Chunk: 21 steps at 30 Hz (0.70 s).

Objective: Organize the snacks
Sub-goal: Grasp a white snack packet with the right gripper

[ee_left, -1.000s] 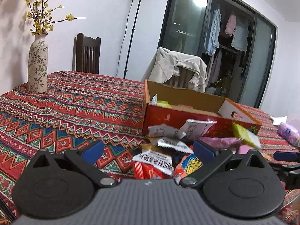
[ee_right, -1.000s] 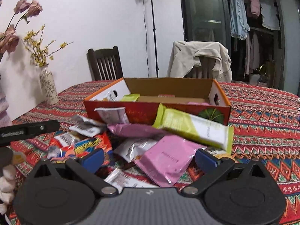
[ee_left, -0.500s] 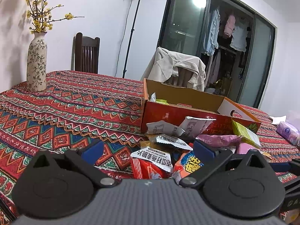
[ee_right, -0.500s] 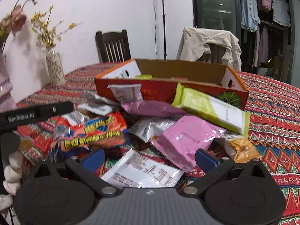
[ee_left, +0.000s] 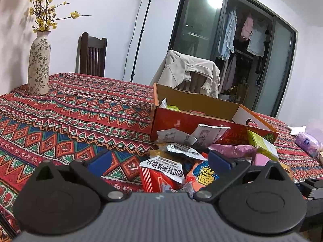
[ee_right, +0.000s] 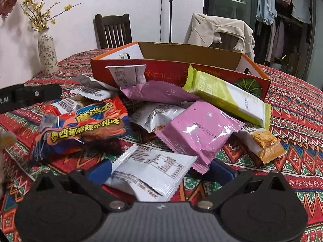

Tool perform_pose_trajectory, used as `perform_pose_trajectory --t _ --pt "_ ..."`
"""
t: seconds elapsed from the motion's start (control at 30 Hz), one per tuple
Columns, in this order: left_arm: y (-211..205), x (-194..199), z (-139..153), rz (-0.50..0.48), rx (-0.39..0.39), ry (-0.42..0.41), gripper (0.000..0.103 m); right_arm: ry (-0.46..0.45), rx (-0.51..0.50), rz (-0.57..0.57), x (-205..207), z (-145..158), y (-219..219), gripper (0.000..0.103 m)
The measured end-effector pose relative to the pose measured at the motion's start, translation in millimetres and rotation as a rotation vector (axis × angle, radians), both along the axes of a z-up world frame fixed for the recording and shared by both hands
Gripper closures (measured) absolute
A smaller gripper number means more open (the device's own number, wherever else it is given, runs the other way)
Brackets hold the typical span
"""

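Patterned worktop (ee_right: 298, 109), open red box (ee_right: 161, 70), snack heap just in front of it.
Right claw (ee_right: 160, 171), released and empty, is nearer: white packet (ee_right: 153, 167) lies between its fingers, long axis slanting away from box. Left claw (ee_left: 159, 159) released too.

Both wrist views face the snack pile (ee_right: 161, 117) — low, close.

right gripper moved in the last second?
Yes. The right gripper has come forward and down toward the snack pile: against the fixed cardboard box, the white packet now lies between its open fingers.
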<state>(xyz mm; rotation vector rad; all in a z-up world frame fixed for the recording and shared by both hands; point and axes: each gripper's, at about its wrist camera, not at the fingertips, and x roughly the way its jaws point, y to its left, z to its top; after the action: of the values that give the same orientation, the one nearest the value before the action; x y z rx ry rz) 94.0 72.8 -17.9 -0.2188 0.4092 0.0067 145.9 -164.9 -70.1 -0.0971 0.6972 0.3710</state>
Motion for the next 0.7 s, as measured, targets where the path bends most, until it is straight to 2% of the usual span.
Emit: perform_pose_trajectory --t 0.43,0.5,0.6,0.67,0.7 --pt "3 -5 1 0.019 -0.013 0.033 0.000 0.009 0.006 0.029 -6 1 -2 0.002" --pt "3 -7 2 0.019 -0.015 0.033 0.000 0.000 0.012 0.027 -10 2 -3 0.009" --pt "3 -8 1 0.017 -0.012 0.037 0.000 -0.024 0.023 0.032 -18 3 -6 0.027" --pt "2 -7 0 0.020 -0.011 0.043 0.000 -0.041 0.028 0.029 -22 4 -8 0.044" --pt "2 -7 0 0.020 -0.012 0.044 0.000 -0.045 0.034 0.029 -23 5 -10 0.047"
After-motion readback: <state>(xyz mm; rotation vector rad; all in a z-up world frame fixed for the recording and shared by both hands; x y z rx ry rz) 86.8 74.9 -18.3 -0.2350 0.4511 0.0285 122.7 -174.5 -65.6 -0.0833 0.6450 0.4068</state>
